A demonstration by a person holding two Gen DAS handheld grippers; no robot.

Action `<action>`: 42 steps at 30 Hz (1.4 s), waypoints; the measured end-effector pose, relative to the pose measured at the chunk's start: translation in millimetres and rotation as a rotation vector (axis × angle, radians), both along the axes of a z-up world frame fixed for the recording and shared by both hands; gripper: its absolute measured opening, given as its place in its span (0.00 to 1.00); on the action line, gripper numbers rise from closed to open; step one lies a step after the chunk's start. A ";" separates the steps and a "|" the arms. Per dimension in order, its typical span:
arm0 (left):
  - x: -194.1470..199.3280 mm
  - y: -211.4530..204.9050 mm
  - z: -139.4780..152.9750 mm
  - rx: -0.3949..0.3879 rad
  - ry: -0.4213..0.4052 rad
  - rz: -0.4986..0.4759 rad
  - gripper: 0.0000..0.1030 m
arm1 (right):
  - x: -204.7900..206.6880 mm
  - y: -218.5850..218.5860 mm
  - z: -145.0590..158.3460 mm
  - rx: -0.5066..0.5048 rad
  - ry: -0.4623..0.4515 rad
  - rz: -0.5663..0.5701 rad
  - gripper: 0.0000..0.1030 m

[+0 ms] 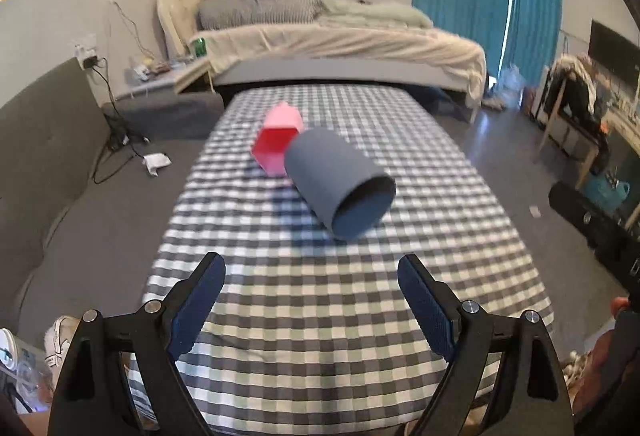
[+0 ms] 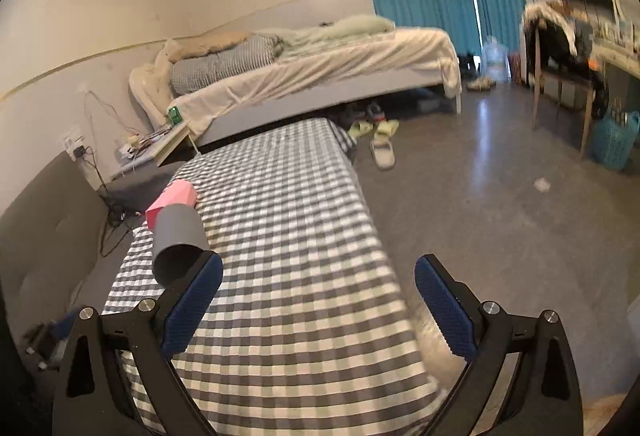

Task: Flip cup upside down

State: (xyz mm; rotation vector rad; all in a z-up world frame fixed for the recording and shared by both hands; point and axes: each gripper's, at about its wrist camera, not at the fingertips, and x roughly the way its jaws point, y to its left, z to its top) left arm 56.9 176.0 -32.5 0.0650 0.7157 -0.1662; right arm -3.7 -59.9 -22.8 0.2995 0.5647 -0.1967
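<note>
A dark grey cup (image 1: 336, 179) lies on its side on the checkered table (image 1: 320, 316), its open mouth turned toward me and to the right. Behind it, touching or nearly touching, lies a pink hexagonal cup (image 1: 278, 141), also on its side. My left gripper (image 1: 312, 300) stands open some way in front of the grey cup, with nothing between its fingers. In the right wrist view the grey cup (image 2: 178, 240) and the pink cup (image 2: 172, 201) lie at the table's left side, just beyond my left fingertip. My right gripper (image 2: 318, 300) is open and holds nothing.
A grey sofa (image 1: 44, 163) runs along the left of the table. A bed (image 1: 320, 43) stands behind it, with a low side table (image 1: 168, 75) beside it. Slippers (image 2: 380, 139) lie on the floor (image 2: 500, 195) to the right. A chair (image 2: 560, 67) and a blue basket (image 2: 614, 143) stand far right.
</note>
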 end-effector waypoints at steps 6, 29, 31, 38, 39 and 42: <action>-10.1 14.1 13.6 -0.030 -0.033 0.030 0.88 | -13.9 11.4 15.4 -0.087 -0.036 0.033 0.94; -29.7 32.7 33.1 -0.068 -0.132 0.090 0.88 | -18.1 35.1 17.8 -0.185 -0.037 0.103 0.94; -29.9 32.4 32.7 -0.068 -0.131 0.089 0.88 | -18.0 35.4 17.6 -0.186 -0.038 0.104 0.94; -32.7 30.3 33.6 -0.061 -0.138 0.083 0.88 | -17.3 37.3 17.3 -0.195 -0.045 0.106 0.94; -32.6 30.1 33.9 -0.060 -0.139 0.084 0.88 | -18.0 37.0 17.2 -0.196 -0.046 0.106 0.94; -32.7 29.9 34.2 -0.060 -0.138 0.084 0.88 | -18.2 36.8 16.8 -0.196 -0.047 0.106 0.94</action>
